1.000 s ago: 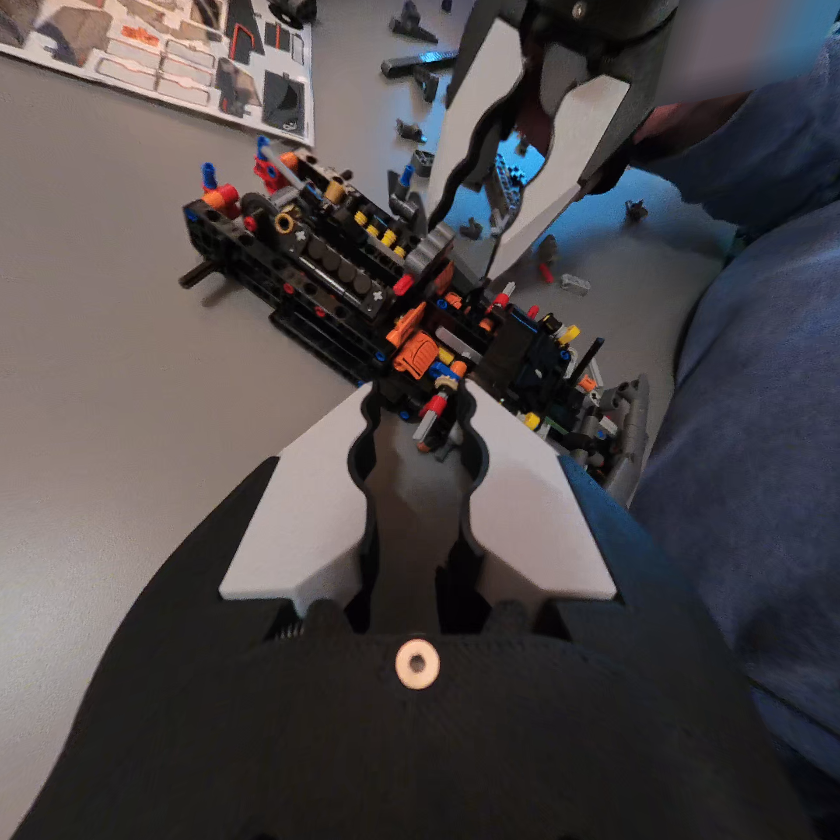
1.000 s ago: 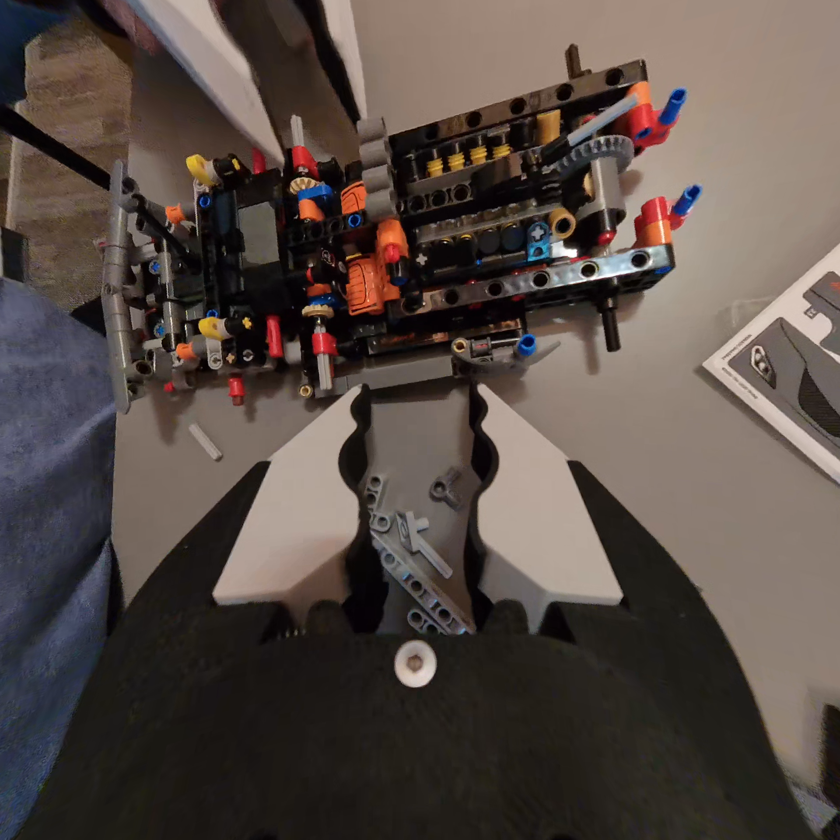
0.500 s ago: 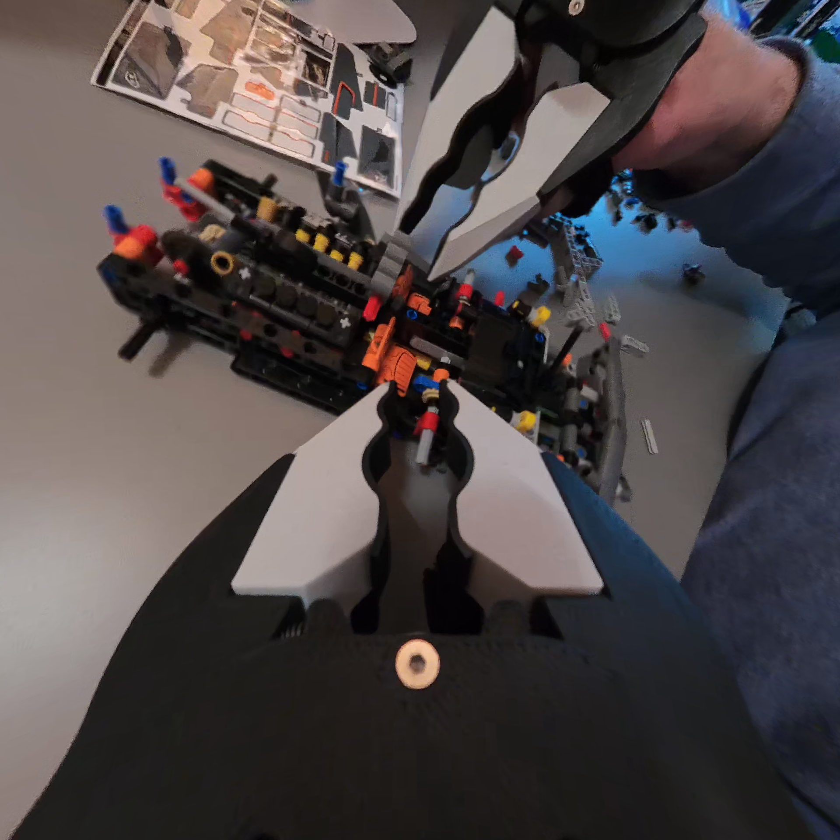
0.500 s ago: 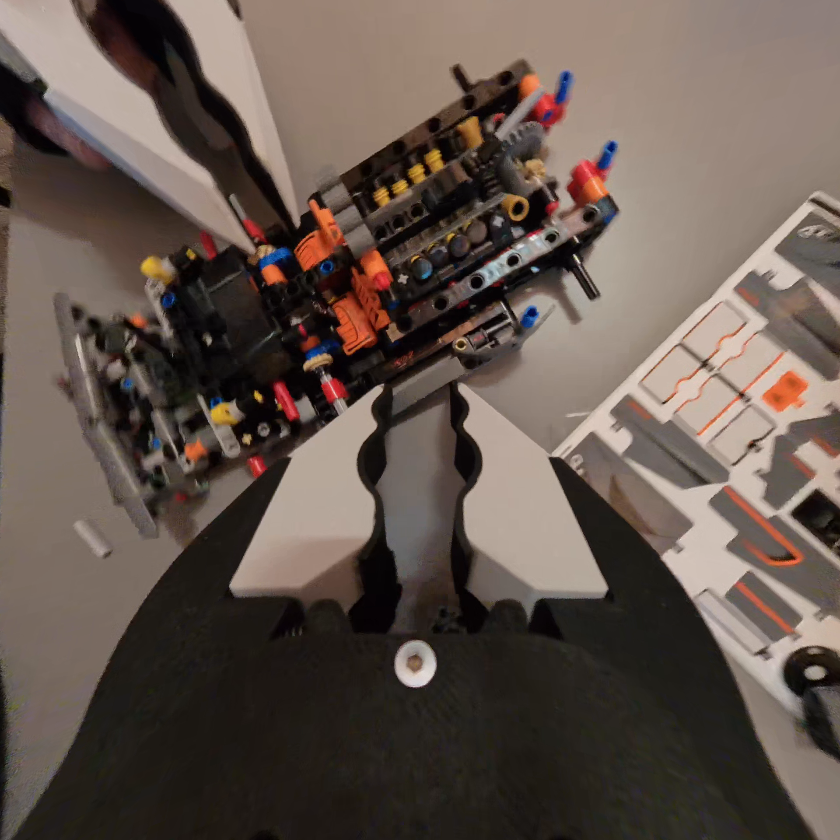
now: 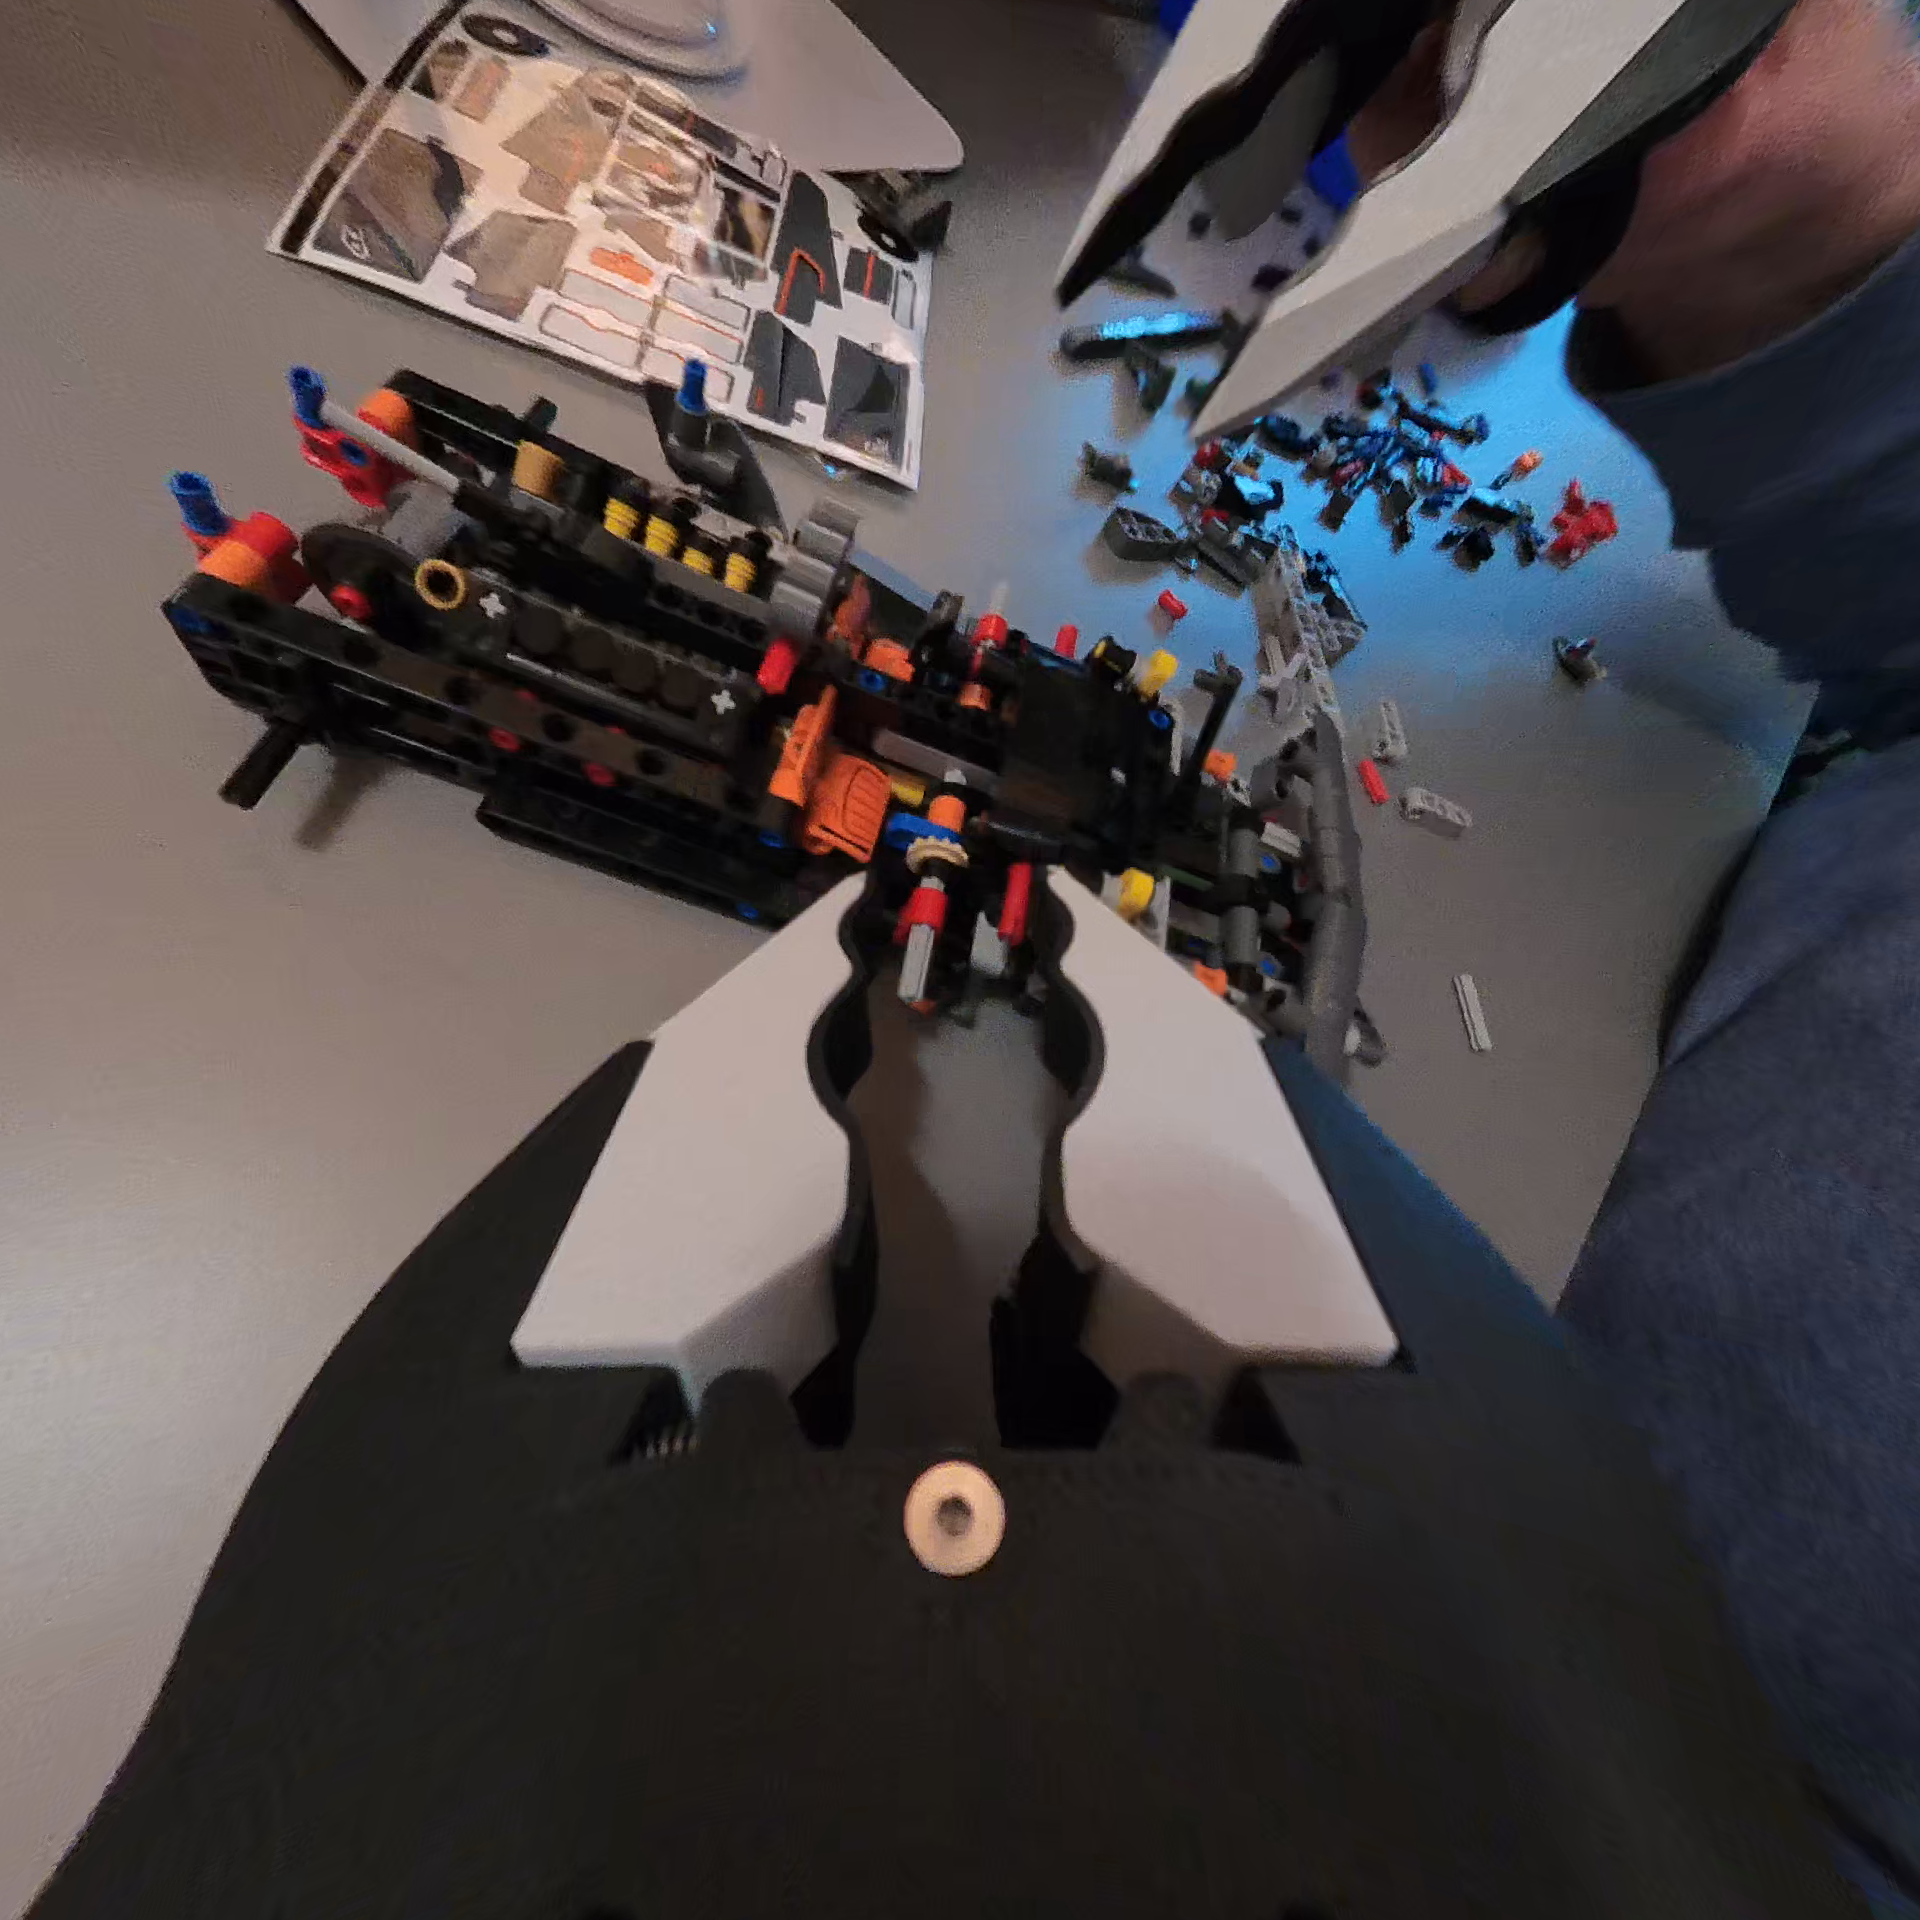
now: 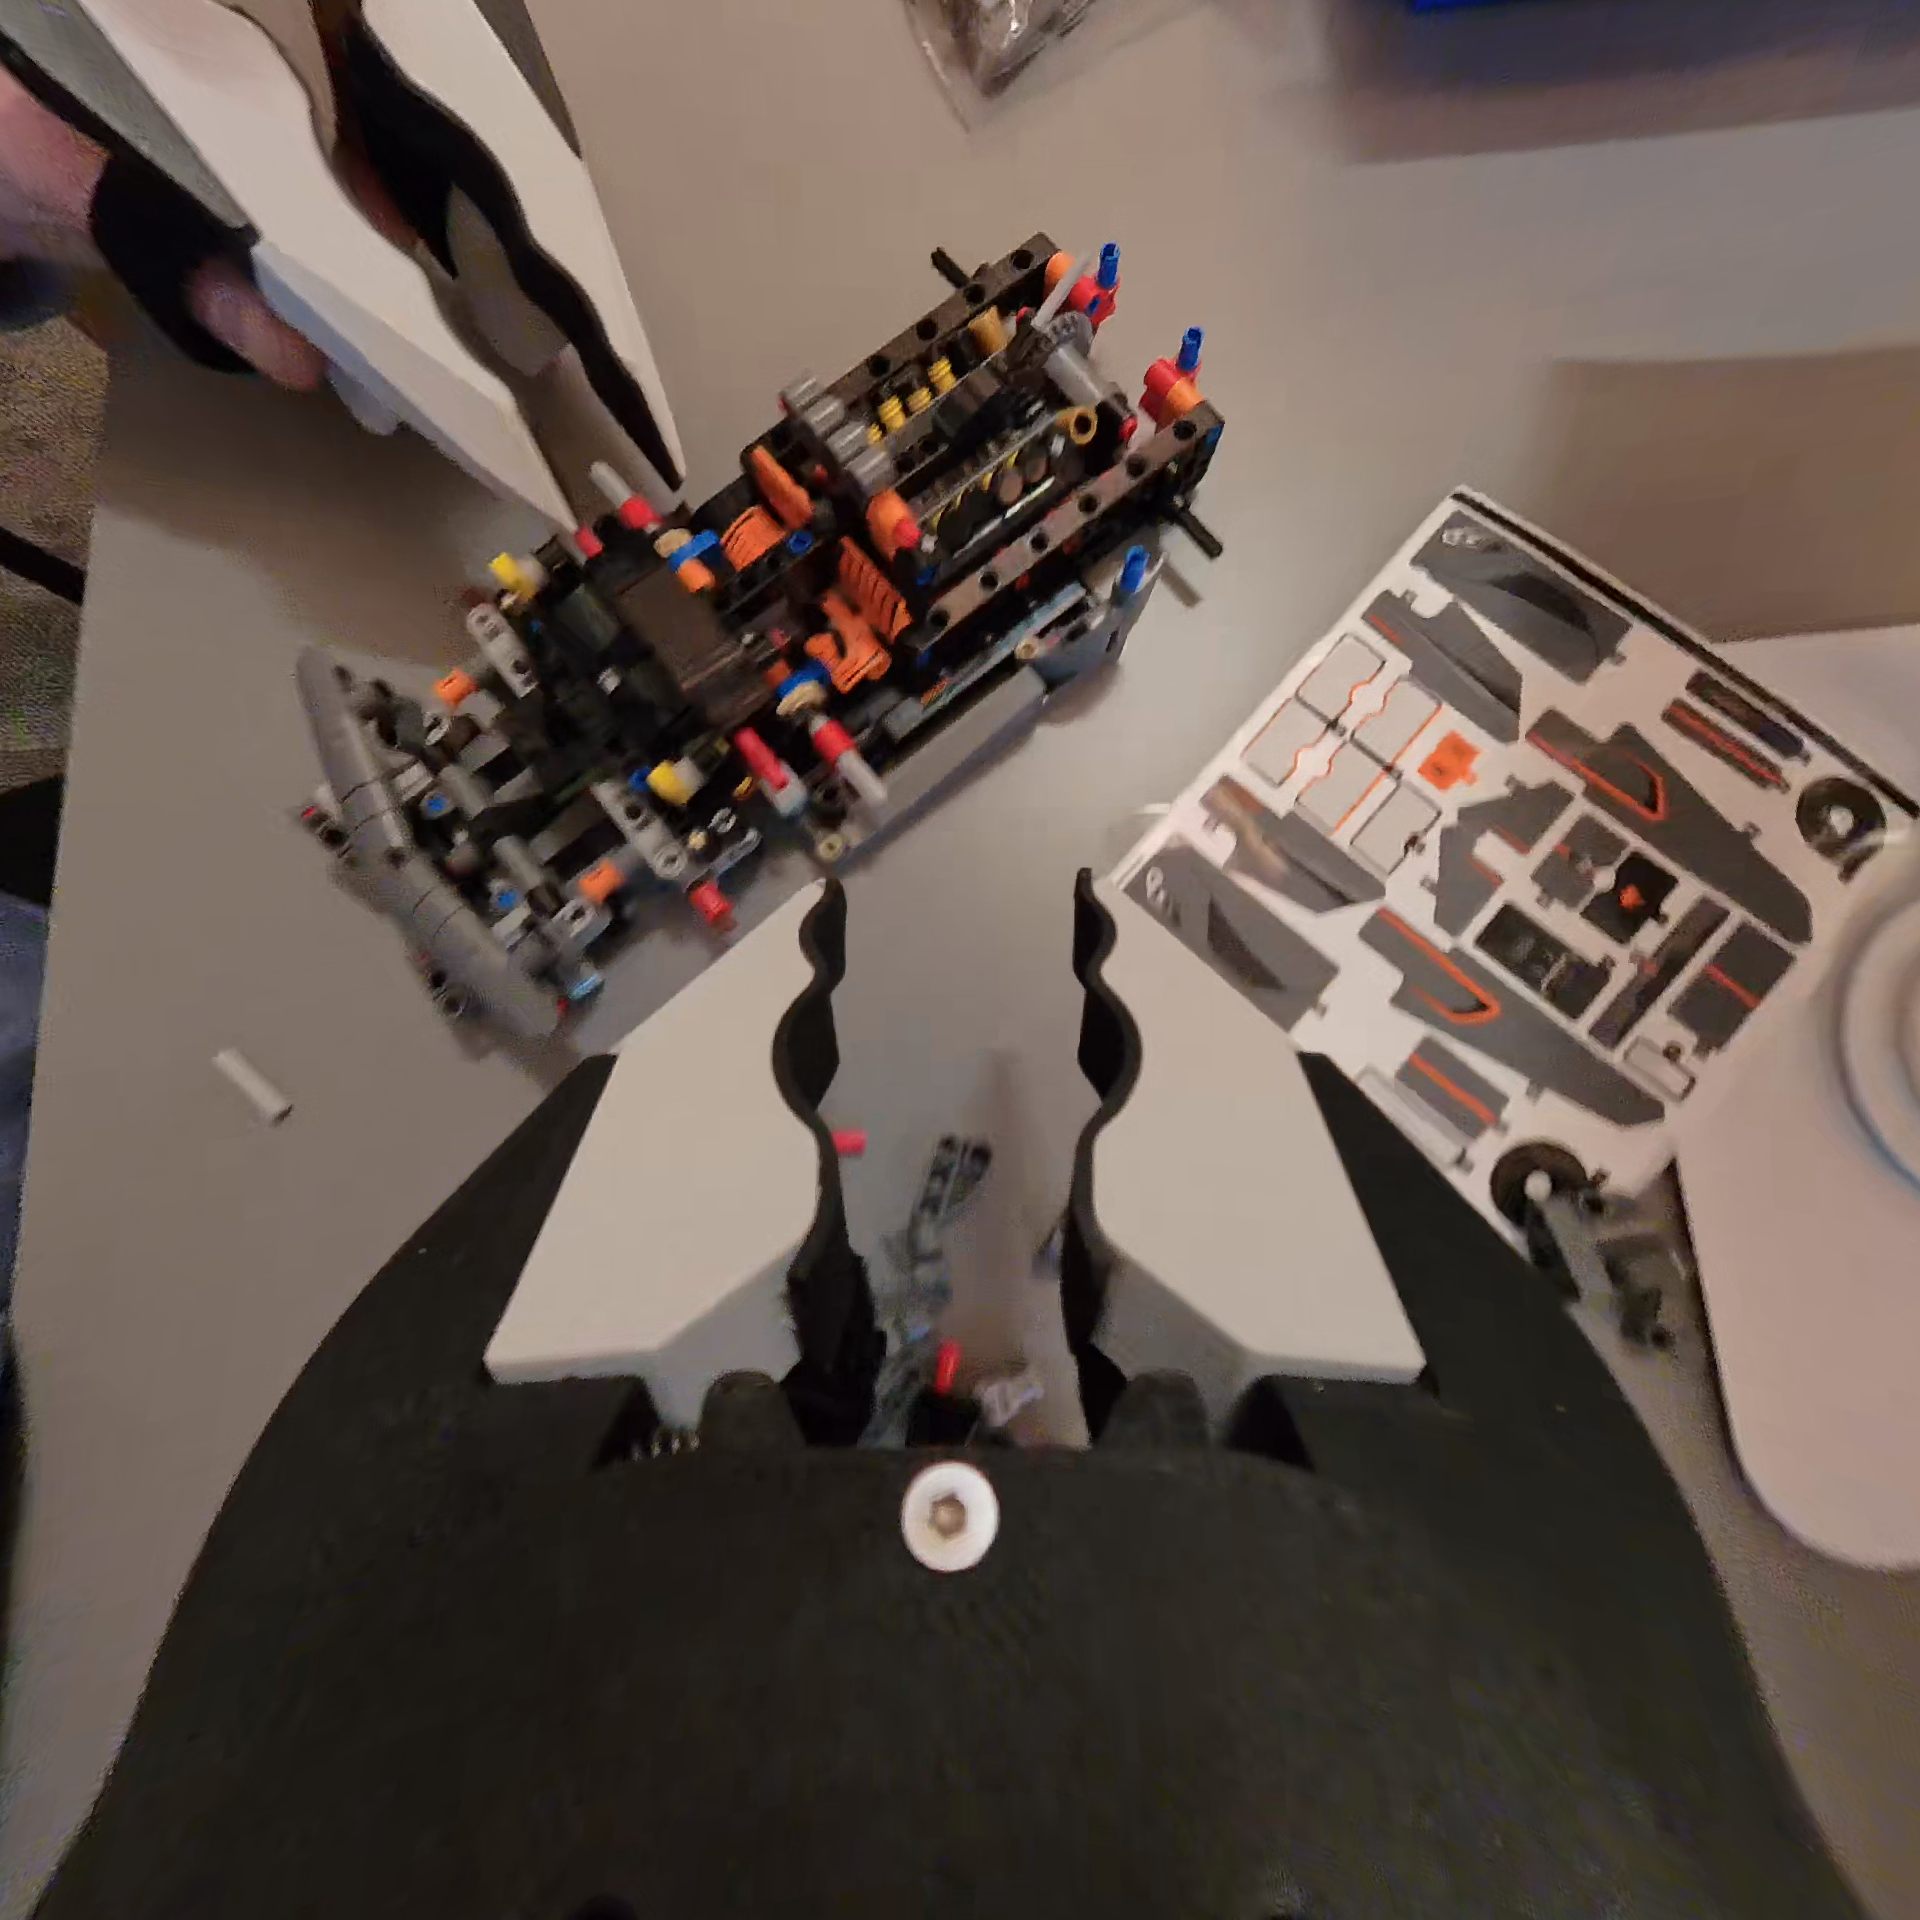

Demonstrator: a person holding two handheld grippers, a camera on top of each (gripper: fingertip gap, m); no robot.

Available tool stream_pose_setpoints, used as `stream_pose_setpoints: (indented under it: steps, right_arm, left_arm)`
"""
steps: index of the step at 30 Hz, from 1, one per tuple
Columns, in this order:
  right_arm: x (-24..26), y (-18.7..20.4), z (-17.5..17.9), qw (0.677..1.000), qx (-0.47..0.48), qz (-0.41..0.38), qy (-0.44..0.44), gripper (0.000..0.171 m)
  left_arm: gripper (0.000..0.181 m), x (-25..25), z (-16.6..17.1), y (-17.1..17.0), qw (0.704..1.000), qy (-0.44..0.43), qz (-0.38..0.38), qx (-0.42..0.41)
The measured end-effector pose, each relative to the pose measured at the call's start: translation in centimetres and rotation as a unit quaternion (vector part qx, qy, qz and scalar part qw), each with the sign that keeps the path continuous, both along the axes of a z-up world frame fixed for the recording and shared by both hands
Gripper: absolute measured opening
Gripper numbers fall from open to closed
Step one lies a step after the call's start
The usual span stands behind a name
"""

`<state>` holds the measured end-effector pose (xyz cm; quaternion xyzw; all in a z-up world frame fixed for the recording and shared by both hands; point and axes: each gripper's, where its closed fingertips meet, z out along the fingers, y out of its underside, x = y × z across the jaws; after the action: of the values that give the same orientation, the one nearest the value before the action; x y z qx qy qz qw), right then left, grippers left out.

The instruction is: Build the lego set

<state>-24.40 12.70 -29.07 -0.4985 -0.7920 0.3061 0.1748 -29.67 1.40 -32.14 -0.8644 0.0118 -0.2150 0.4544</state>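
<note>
Left claw has our fingers spread around the near edge of the model, a red-collared axle between the tips; whether it grips, we can't tell. Right claw spread, empty, raised just short of the model. One model and one sticker sheet on the counter; a pile of loose parts beyond, uncountable.

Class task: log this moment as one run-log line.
left gripper: open, at model | right gripper: open, empty, off model | sticker sheet: flat beside model
</note>
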Motion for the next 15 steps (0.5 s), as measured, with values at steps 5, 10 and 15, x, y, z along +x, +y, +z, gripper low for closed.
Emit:
stream_pose_setpoints:
  steps: [5, 10, 15]
  right_arm:
    - [4.7, 0.0, 1.3, 1.000, 0.010, -0.007, 0.015, 0.044]
    - [8.9, 0.6, 3.8, 0.998, 0.015, -0.029, 0.053, 0.050]
    - [12.4, 1.0, 5.6, 0.995, 0.024, -0.049, 0.082, 0.052]
  left_arm:
    - [0.030, 0.5, -0.2, -0.5, 1.000, 0.006, 0.003, -0.006]
    - [0.033, -0.4, 1.9, -0.9, 0.999, 0.016, 0.035, 0.029]
    - [0.036, 0.3, 3.7, -1.1, 0.996, 0.064, 0.034, 0.043]
